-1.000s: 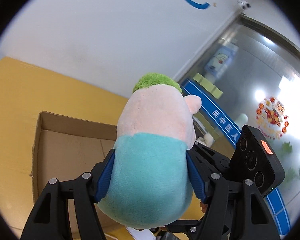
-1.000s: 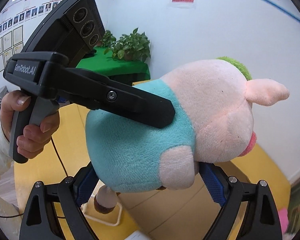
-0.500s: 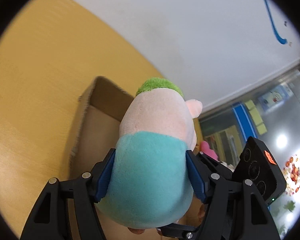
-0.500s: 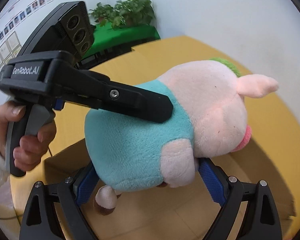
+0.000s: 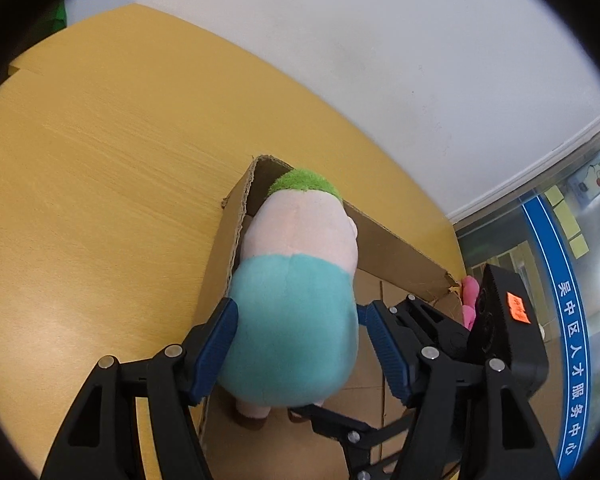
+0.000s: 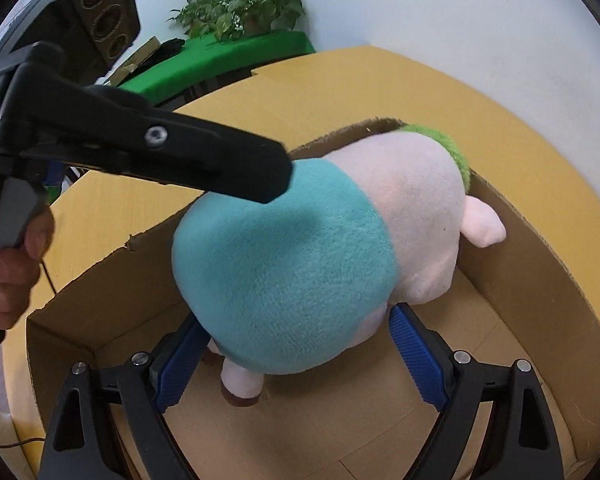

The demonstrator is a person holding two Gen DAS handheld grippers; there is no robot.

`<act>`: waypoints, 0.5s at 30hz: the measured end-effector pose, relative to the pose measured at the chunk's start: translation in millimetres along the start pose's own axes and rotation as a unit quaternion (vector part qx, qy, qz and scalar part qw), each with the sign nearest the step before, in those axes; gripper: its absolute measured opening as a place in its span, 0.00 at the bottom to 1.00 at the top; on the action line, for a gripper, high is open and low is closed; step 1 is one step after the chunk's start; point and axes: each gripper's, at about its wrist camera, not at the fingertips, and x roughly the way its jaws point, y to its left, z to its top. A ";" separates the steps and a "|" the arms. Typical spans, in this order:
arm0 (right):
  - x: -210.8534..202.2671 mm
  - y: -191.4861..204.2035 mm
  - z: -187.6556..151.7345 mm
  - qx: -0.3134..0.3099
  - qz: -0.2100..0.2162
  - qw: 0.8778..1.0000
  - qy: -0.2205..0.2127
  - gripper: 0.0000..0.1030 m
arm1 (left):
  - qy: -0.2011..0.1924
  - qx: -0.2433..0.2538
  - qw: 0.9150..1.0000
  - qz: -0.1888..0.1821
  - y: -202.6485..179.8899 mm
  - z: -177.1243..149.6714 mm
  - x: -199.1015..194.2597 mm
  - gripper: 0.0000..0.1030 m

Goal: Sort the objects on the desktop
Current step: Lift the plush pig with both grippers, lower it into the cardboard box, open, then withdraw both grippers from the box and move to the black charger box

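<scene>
The plush pig point(image 5: 296, 292) has a teal body, a pale pink head and legs, brown hooves and a tuft of bright green on top of its head. The cardboard box point(image 6: 540, 280) around it is plain brown inside and out, with a lighter corrugated edge. The table point(image 5: 100, 160) beside the box is yellow-tan with a faint wood grain. Both grippers are black with blue ribbed pads point(image 6: 416, 356), and silver screws dot their arms. Beyond the box, a green cloth point(image 6: 228, 56) lies under a green leafy plant point(image 6: 240, 4). The wall point(image 5: 380, 40) behind the box is white. A small pink toy point(image 5: 469, 300) shows just past the box's far corner.
</scene>
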 end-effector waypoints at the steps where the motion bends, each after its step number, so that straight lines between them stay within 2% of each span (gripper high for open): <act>1: -2.3 1.6 -2.0 -0.001 -0.004 1.000 -0.002 0.87 | -0.004 0.007 1.000 0.000 -0.6 -2.5 -6.1 0.64; 5: -9.8 8.7 -11.0 0.007 -0.004 1.000 -0.007 0.89 | -0.029 0.049 0.998 0.016 -17.3 -14.8 -29.5 0.64; 7: -25.1 17.5 -25.9 0.016 -0.007 1.000 -0.010 0.89 | -0.036 0.078 0.996 0.024 -24.4 -26.8 -45.7 0.64; 8: -21.5 12.6 -15.5 0.025 -0.003 1.000 -0.018 0.90 | -0.038 0.090 0.995 0.028 -27.3 -31.5 -50.8 0.64; 11: -68.9 26.0 -42.6 0.051 -0.003 0.998 -0.044 0.96 | -0.044 0.126 0.990 0.039 -40.6 -50.1 -68.8 0.64; 13: -95.7 32.5 -54.6 0.065 -0.012 0.996 -0.060 0.98 | -0.046 0.148 0.987 0.031 -51.5 -63.5 -76.6 0.64; 14: -106.7 44.7 -41.3 0.071 -0.020 0.995 -0.070 0.98 | -0.044 0.155 0.987 0.028 -54.2 -70.5 -80.0 0.64; 15: -87.6 44.7 -1.1 0.074 -0.030 0.994 -0.076 0.99 | -0.041 0.163 0.985 0.023 -57.1 -81.6 -83.0 0.65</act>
